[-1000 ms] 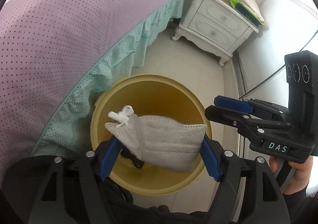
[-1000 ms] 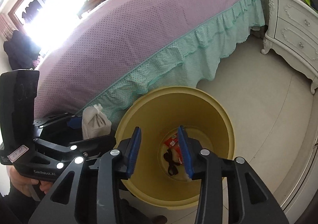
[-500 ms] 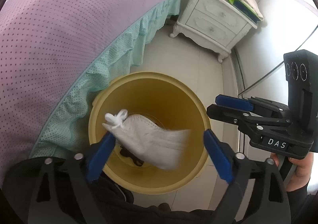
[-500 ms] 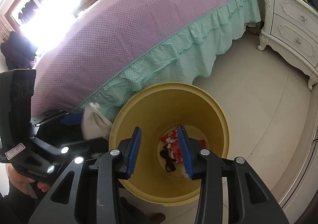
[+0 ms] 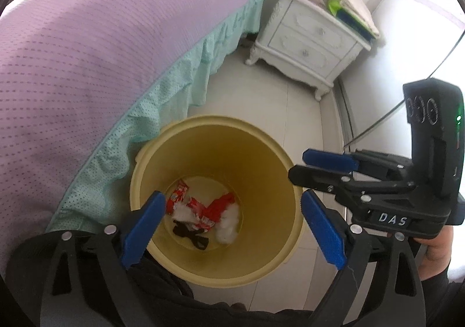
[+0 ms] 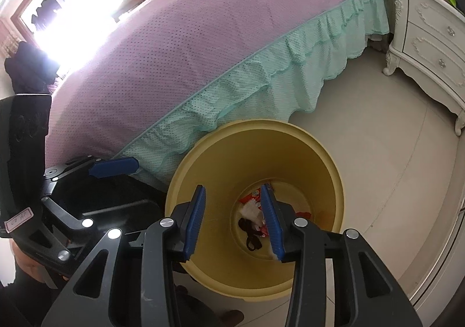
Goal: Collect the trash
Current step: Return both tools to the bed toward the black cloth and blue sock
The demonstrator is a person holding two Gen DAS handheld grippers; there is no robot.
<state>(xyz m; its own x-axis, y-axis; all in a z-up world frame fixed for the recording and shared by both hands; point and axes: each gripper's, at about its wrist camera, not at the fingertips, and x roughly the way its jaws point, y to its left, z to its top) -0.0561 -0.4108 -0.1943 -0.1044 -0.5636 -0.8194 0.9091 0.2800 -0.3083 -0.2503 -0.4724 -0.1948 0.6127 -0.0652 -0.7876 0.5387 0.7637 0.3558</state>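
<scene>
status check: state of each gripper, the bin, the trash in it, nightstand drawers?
left gripper: open wide, empty, above the bin.
right gripper: part open, empty, over the bin.
yellow bin: upright, no lid, beside the bed skirt.
trash: red wrappers, white pieces, something black, lying on the bin's bottom.
nightstand drawers: both shut.

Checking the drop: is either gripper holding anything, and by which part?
Nothing is held. The left gripper and right gripper are open and bare above the bin.
</scene>
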